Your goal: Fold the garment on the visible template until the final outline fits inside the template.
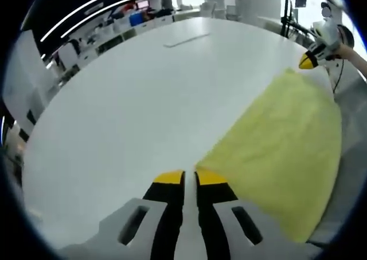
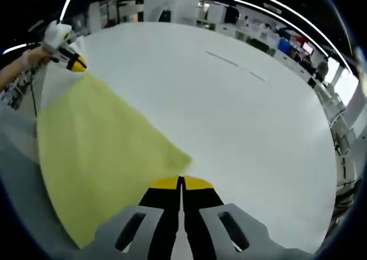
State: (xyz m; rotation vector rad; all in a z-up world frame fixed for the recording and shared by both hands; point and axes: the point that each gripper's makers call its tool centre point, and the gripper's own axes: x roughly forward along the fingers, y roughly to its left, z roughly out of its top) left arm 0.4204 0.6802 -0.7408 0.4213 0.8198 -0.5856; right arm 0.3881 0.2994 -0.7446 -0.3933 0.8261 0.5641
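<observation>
**A:** Garment (image 1: 281,151) first, where's it sitting? Looks like a flat yellow cloth on the white table (image 1: 143,99).

**B:** Yep. In the left gripper view it fills the 3 to 5 o'clock part of the picture, long axis running from a corner near the bottom centre up toward 1 o'clock. In the right gripper view the same cloth (image 2: 92,157) takes the 7 to 10 o'clock side, stretching from a corner near bottom centre up toward 10 o'clock.

**A:** And the claws?

**B:** Left gripper (image 1: 190,177): yellow tips pressed together, just a thin slit between them, sitting right at the near corner of the cloth. Can't tell if any fabric is actually caught in there. Right gripper (image 2: 181,183): same story, tips pressed together just beside the cloth's corner, and I can't tell whether they've got hold of it.

**A:** Each one shows up in the other's view too, right?

**B:** Yeah, small. The right one sits at 2 o'clock in the left gripper view, at the cloth's far corner. The left one is at 10 o'clock in the right gripper view, again at the far corner, with a hand (image 2: 34,56) behind it.

**A:** Anything else?

**B:** A pale strip (image 1: 186,40) lies on the table, well apart from the cloth.
</observation>
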